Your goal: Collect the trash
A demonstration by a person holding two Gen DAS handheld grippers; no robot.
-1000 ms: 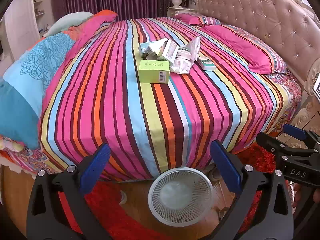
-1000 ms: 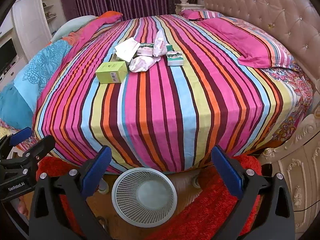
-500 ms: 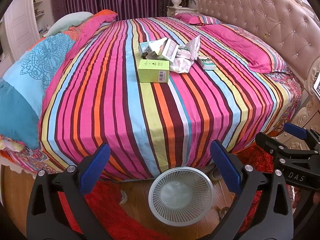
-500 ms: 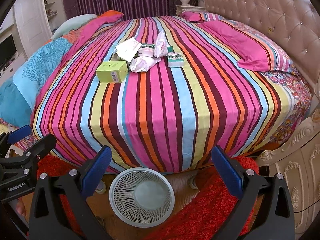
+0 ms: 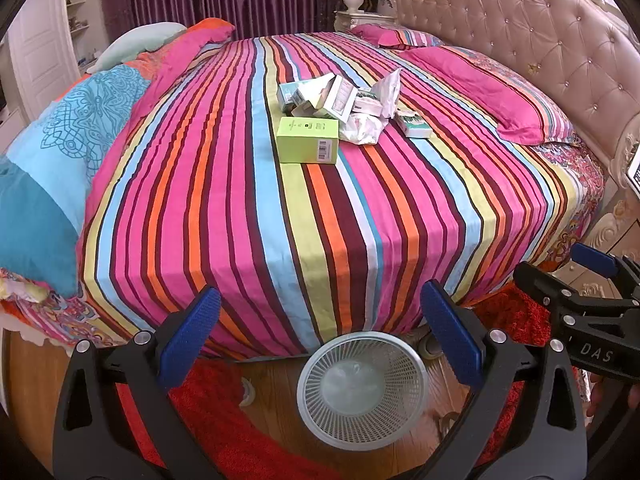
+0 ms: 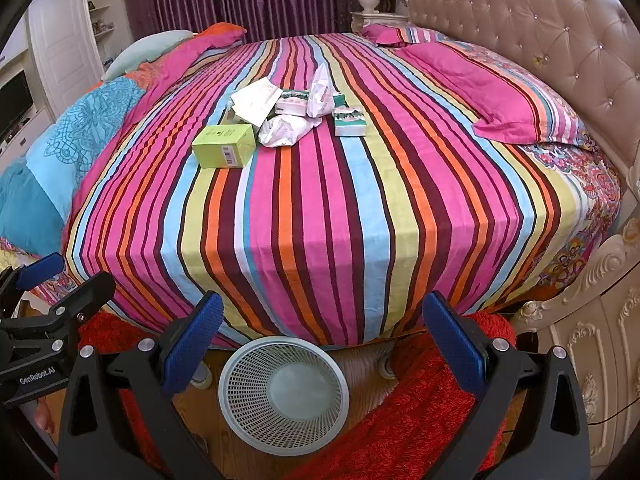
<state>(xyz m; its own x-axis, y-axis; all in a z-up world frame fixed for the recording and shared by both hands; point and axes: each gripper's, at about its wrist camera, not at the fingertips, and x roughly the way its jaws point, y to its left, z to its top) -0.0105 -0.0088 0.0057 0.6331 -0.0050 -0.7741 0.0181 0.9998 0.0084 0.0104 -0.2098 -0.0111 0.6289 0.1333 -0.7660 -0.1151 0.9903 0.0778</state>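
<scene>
A pile of trash lies mid-bed on the striped cover: a green box (image 5: 308, 140) (image 6: 224, 146), crumpled white wrappers (image 5: 362, 128) (image 6: 282, 130), small white and teal boxes (image 5: 414, 124) (image 6: 349, 121) and a white carton (image 5: 320, 94) (image 6: 256, 100). A white mesh wastebasket (image 5: 362, 386) (image 6: 284, 396) stands on the floor at the bed's foot. My left gripper (image 5: 320, 336) and right gripper (image 6: 320, 340) are both open and empty, held above the basket, well short of the pile. Each shows at the edge of the other's view.
The round bed (image 5: 320, 220) has a tufted headboard (image 5: 520, 32) on the right, pink pillows (image 5: 492, 92) and a blue quilt (image 5: 52, 160) on the left. A red rug (image 6: 420, 420) covers the wood floor. A carved nightstand (image 6: 600, 360) stands at right.
Both grippers have drifted slightly; the bed and trash pile sit a little nearer and lower in view. Nothing was grasped or moved.
</scene>
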